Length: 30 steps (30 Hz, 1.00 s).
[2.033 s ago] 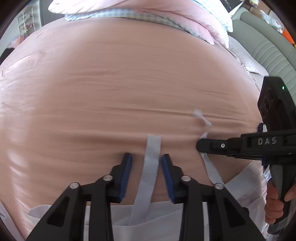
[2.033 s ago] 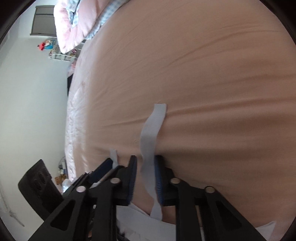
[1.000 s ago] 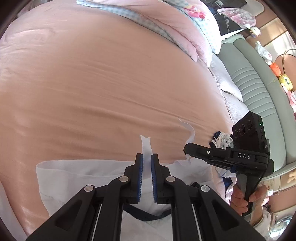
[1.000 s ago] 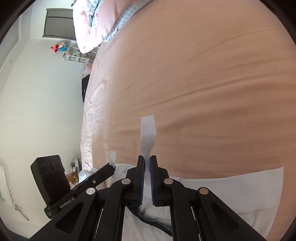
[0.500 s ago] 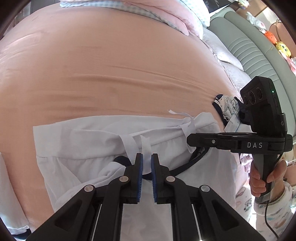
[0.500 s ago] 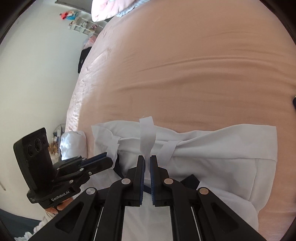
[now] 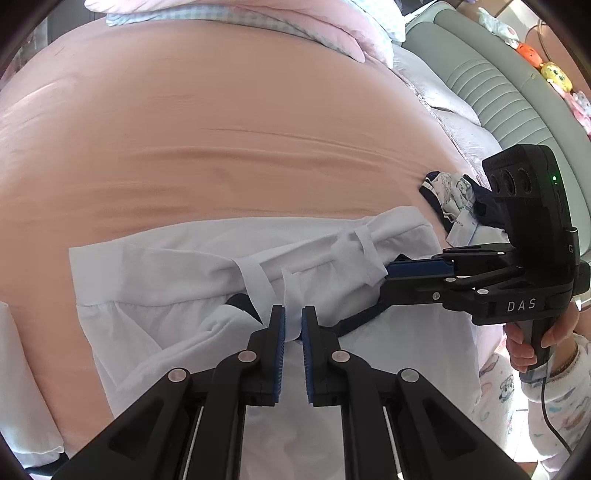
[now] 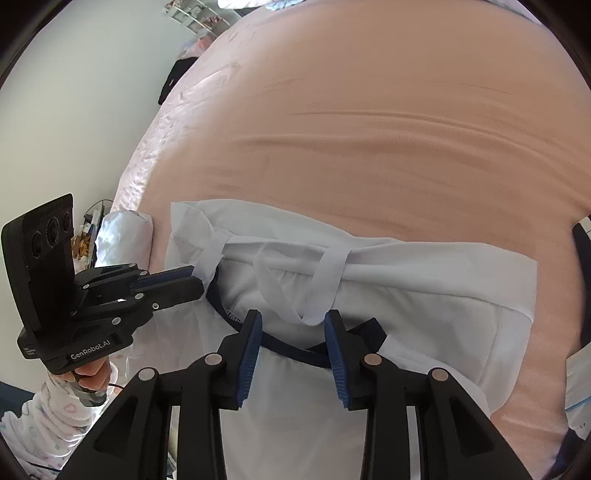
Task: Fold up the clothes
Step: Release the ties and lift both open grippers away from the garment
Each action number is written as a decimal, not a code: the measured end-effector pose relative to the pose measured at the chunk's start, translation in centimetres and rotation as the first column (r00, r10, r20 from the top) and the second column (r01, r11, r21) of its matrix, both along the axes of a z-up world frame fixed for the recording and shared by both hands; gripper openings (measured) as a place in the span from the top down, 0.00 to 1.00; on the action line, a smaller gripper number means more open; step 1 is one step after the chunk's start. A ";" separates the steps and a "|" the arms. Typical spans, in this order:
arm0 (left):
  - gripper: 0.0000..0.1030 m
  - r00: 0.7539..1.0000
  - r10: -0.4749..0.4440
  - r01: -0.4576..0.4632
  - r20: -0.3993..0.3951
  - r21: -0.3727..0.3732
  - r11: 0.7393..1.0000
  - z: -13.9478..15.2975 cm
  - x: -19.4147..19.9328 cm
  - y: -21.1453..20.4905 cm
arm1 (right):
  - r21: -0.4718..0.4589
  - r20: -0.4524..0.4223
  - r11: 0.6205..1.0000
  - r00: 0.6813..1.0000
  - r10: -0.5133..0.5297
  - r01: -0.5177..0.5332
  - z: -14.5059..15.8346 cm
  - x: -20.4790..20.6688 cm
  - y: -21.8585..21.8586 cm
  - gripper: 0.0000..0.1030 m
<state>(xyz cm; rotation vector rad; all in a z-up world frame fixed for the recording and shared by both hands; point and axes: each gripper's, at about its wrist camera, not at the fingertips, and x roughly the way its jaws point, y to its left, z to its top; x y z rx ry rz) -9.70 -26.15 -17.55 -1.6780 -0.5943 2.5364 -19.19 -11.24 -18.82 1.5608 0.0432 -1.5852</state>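
A white garment (image 7: 166,295) with navy trim lies spread on the pink bed sheet (image 7: 221,129), its top part folded back toward me. My left gripper (image 7: 292,317) is shut on one thin white strap (image 7: 290,291) just above the navy neckline. In the right wrist view my right gripper (image 8: 293,325) hovers over the garment (image 8: 424,314) with its jaws opening. The other strap (image 8: 325,284) lies loose between the pads, touching neither. Each gripper shows in the other's view: the right gripper (image 7: 388,280) on the right, the left gripper (image 8: 197,280) on the left, each held by a hand.
A small heap of patterned and navy clothes (image 7: 454,199) sits at the bed's right edge. Pink and checked bedding (image 7: 332,33) is piled at the far end, beside a grey-green padded headboard (image 7: 498,96). A folded white item (image 8: 125,236) lies left of the garment.
Both grippers drew the straps back toward me, so the garment's top part now lies folded over its body. The right gripper's jaws came apart and the strap dropped free; the left stayed shut.
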 end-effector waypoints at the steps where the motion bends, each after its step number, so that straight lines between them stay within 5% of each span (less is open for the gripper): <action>1: 0.93 1.000 -0.010 0.010 0.004 -0.006 1.000 -0.1 0.1 0.2 | -0.002 0.002 1.000 1.000 0.010 -0.010 0.1 0.2 0.0 0.67; 10: 0.93 0.998 -0.049 0.050 0.049 -0.018 0.999 -0.8 1.2 1.2 | 0.101 0.017 0.992 0.997 0.070 -0.071 -1.0 1.9 0.0 0.67; 16: 0.92 0.998 -0.057 0.058 0.037 -0.028 0.998 0.1 2.1 1.0 | 0.079 -0.004 0.994 0.997 0.072 -0.072 0.6 2.5 0.7 0.67; 21: 0.92 0.998 -0.052 0.053 0.031 -0.014 0.998 0.7 2.5 0.9 | -0.009 -0.038 1.000 0.999 -0.022 0.022 2.8 1.0 0.4 0.66; 25: 0.92 0.997 -0.059 0.059 0.040 0.000 0.998 0.9 2.9 1.0 | -0.065 0.020 0.985 0.987 -0.157 0.158 2.6 -1.5 -0.5 0.66; 30: 0.92 0.997 -0.071 0.071 0.026 0.002 0.997 1.8 3.8 1.6 | -0.040 0.044 0.981 0.981 -0.189 0.190 1.3 -2.2 -2.8 0.66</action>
